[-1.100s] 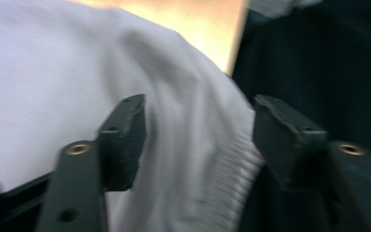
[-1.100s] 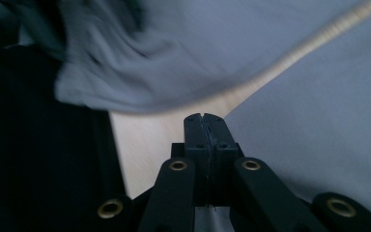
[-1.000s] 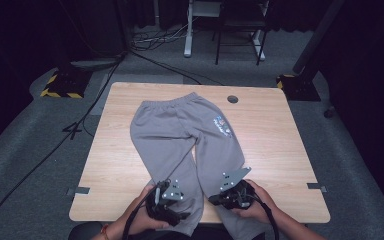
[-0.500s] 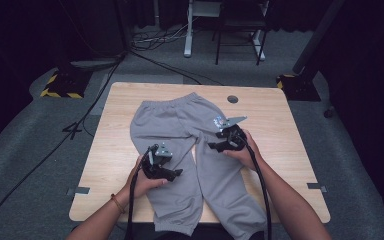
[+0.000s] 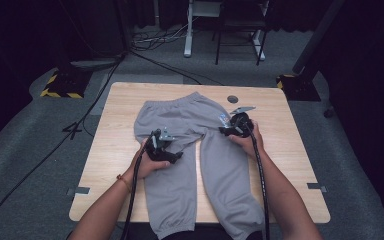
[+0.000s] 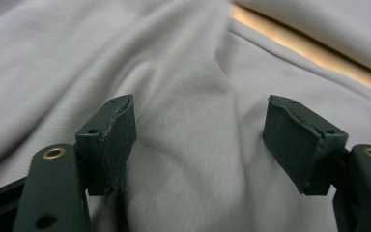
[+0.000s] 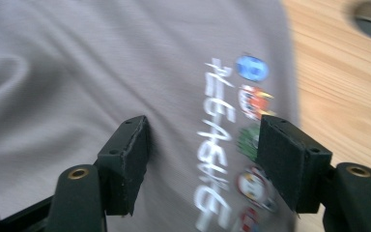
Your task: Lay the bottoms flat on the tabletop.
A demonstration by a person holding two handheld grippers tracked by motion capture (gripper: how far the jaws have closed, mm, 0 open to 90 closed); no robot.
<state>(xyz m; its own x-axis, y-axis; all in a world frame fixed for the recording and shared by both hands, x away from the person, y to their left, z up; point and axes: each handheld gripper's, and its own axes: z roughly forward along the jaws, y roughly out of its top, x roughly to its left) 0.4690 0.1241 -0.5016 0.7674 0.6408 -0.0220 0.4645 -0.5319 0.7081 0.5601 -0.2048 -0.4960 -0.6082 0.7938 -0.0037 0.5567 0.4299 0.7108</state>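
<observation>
Grey sweatpants [image 5: 180,122] lie flat on the wooden table [image 5: 285,165], waistband at the far side, cuffs over the near edge. My left gripper [image 5: 158,140] hovers over the left thigh; in the left gripper view it [image 6: 200,140] is open above rumpled grey cloth [image 6: 193,63], with nothing pinched. My right gripper [image 5: 228,128] is at the right hip beside the printed logo [image 5: 224,119]. In the right gripper view it [image 7: 205,154] is open, its jaws have just been opening, and the logo print [image 7: 251,67] runs under the gap, unpinched.
A round cable hole [image 5: 232,99] sits in the table beyond the right gripper. Bare wood borders the pants on both sides. On the floor behind are cables [image 5: 150,47], a white desk leg [image 5: 187,35] and a yellow-and-black striped block [image 5: 60,85].
Both hands moved from the table's near edge forward up the pants, the left to the thigh, the right to the hip logo. The right jaws stand wider than before.
</observation>
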